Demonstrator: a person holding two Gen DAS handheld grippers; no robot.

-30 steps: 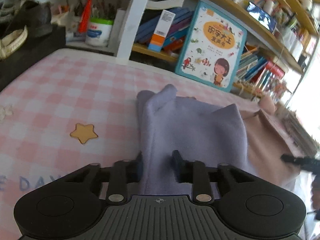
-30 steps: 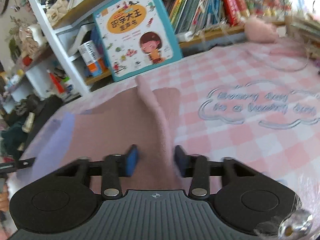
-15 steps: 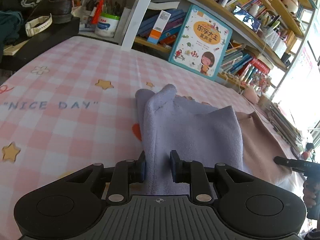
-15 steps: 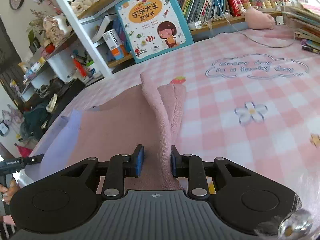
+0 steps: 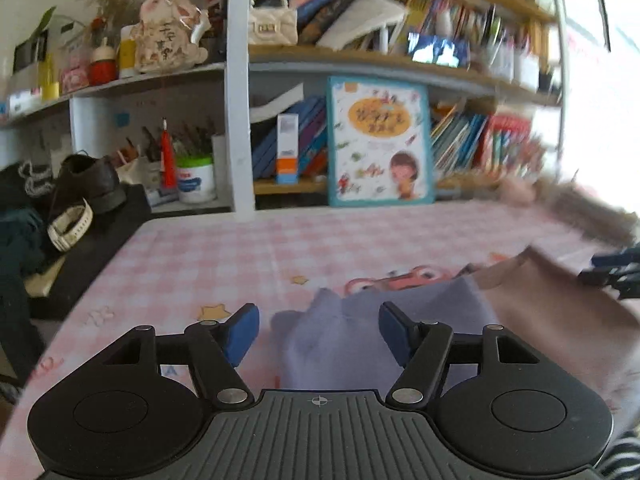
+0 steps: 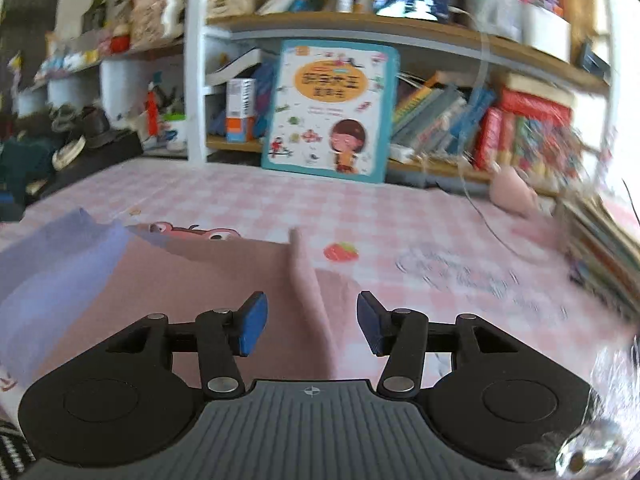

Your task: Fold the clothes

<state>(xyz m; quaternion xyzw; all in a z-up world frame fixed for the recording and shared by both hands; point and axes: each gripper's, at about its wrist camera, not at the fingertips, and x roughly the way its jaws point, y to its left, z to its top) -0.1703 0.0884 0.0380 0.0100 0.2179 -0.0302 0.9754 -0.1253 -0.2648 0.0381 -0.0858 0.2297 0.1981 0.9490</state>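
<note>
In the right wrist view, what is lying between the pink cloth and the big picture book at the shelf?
Right wrist view: only the pink checked tablecloth lies between the pink cloth and the picture book; its printed cartoon face and strawberry are there, no loose object.

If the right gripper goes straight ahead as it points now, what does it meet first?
Most likely the raised ridge of the pink cloth, lying between the open fingers of the right gripper. Beyond it is bare checked tablecloth; depth is unclear.
</note>
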